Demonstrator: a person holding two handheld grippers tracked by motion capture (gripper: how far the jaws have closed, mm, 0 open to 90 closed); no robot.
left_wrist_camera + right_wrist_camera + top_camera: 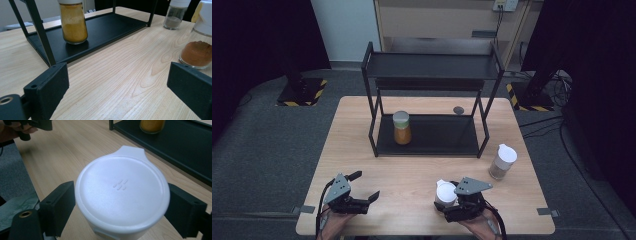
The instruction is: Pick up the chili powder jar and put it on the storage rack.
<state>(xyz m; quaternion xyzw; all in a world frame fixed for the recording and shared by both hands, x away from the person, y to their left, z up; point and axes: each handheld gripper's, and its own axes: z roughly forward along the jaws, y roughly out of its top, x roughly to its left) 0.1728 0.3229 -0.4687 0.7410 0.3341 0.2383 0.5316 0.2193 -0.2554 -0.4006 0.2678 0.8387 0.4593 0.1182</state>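
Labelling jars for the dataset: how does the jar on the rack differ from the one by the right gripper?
The yellow-powder jar stands on the black rack's lower shelf; the reddish-brown-powder jar stands on the wooden table. The first stands clear of both grippers; the second sits between the right gripper's jaws. Both are upright, clear-walled, pale-lidded.

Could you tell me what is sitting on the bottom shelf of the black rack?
The bottom shelf holds one glass jar of yellow-orange powder with a pale lid, at its left end. The shelf's back edge lies beneath the upper shelf, hidden from view.
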